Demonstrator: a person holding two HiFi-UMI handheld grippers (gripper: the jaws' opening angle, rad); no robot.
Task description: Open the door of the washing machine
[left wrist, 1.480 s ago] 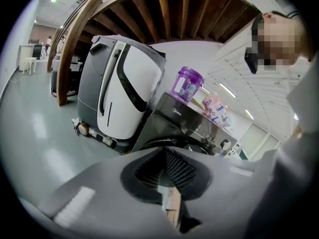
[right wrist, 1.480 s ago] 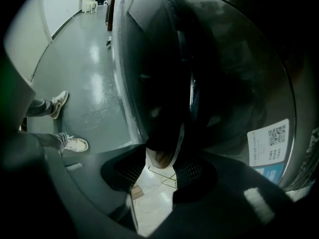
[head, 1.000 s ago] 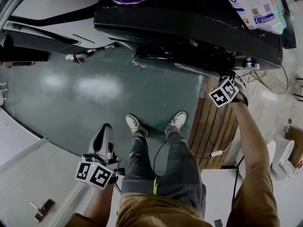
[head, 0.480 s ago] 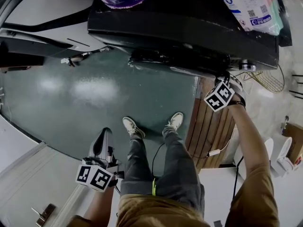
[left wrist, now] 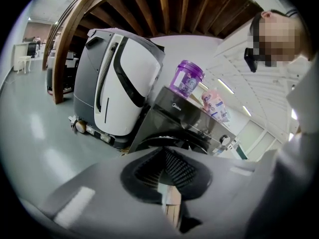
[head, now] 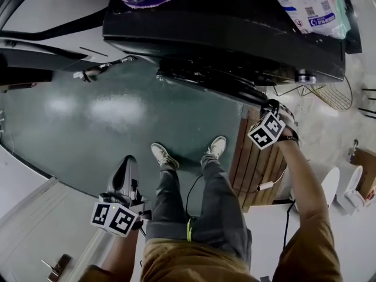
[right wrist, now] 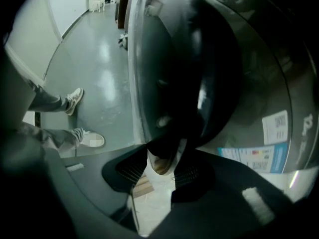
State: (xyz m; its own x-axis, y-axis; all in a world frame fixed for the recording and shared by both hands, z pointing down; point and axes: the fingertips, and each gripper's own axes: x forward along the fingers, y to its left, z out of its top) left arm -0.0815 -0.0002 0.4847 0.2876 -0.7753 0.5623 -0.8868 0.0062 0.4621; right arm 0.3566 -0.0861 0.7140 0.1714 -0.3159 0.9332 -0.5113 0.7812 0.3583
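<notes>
Right arm stretched out to the washing machine [head: 235, 34]
The right gripper [right wrist: 162, 158] points down and pinches the edge of the door [right wrist: 164, 59], which stands a little open on the machine's front.

Your washing machine [head: 223, 28]: dark casing, smooth and glossy. Its door [right wrist: 164, 73]: shiny, glass-like, with a bright polished rim. Label [right wrist: 276, 126] on the front: printed paper. Floor [head: 117, 116] under you: smooth green, glossy enough to mirror the lights. Slats [head: 258, 163] beside the machine: bare brown wood. Bottle [left wrist: 187, 79] on top: purple plastic. Your trousers [head: 217, 210]: grey matt cloth.
</notes>
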